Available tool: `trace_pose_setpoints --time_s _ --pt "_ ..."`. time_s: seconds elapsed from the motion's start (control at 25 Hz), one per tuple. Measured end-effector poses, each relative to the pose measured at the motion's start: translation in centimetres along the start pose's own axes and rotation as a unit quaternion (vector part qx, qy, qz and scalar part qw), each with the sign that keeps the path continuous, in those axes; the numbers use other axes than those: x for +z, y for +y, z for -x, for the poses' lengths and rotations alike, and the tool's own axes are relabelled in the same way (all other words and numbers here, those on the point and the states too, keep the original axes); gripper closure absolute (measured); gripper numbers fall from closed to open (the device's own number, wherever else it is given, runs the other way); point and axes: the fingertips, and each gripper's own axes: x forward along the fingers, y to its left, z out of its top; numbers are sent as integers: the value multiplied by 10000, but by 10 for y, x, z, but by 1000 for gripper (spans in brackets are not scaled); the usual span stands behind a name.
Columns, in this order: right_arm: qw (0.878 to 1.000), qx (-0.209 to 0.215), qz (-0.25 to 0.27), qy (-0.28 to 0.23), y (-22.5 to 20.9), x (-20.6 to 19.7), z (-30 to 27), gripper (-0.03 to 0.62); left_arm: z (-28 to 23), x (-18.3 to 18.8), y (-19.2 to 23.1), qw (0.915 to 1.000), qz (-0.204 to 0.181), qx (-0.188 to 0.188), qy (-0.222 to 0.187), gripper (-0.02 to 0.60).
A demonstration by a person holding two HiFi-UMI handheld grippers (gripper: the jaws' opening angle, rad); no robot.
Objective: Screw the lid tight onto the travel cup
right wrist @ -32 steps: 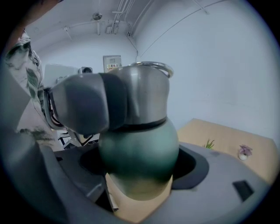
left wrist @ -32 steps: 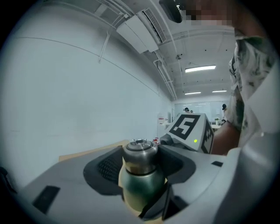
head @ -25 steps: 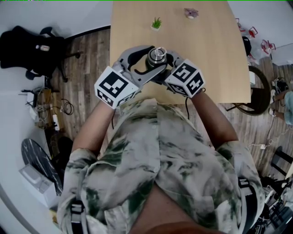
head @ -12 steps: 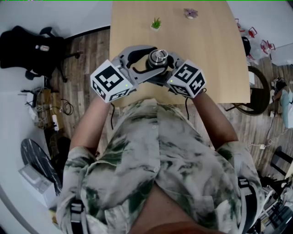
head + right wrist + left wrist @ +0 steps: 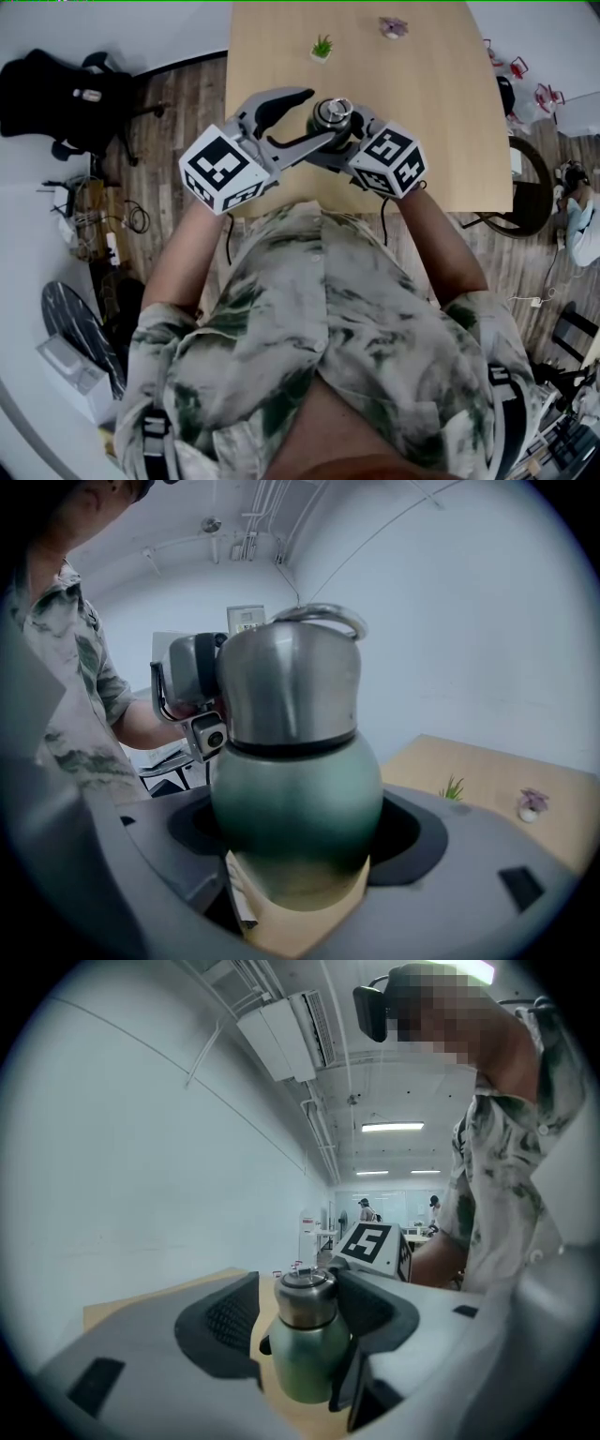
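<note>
Cup [image 5: 330,116]: upright over the desk's [image 5: 422,84] near edge, steel lid [image 5: 305,1290] on top.
Right tool [image 5: 298,855]: clamped on the cup's green body.
Left tool [image 5: 302,1321]: jaws apart around the lid, one pad touching it, the other just clear.

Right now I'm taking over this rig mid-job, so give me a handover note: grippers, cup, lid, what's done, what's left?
Left gripper: open, fingers either side of the lid, with a gap showing on one side.
Right gripper: shut on the travel cup, gripping its green body upright over the near end of the table.
Done: the lid sits on the cup; how tight can't be told.
Left to do: close on the lid and probably twist again until snug.
</note>
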Motion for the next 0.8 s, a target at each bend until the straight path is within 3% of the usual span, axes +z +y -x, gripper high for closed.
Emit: trace_pose_setpoints --time_s 0.36,0.6,0.8 --pt "9999 -93 -44 40 -6 -3 3 189 23 13 22 9972 408 461 -419 319" --pt "9998 -165 -54 25 -9 -6 9 191 36 -11 38 9948 362 947 -8 346" --pt "9997 -227 -65 0 -9 -6 15 189 48 -39 52 9857 590 1541 356 455"
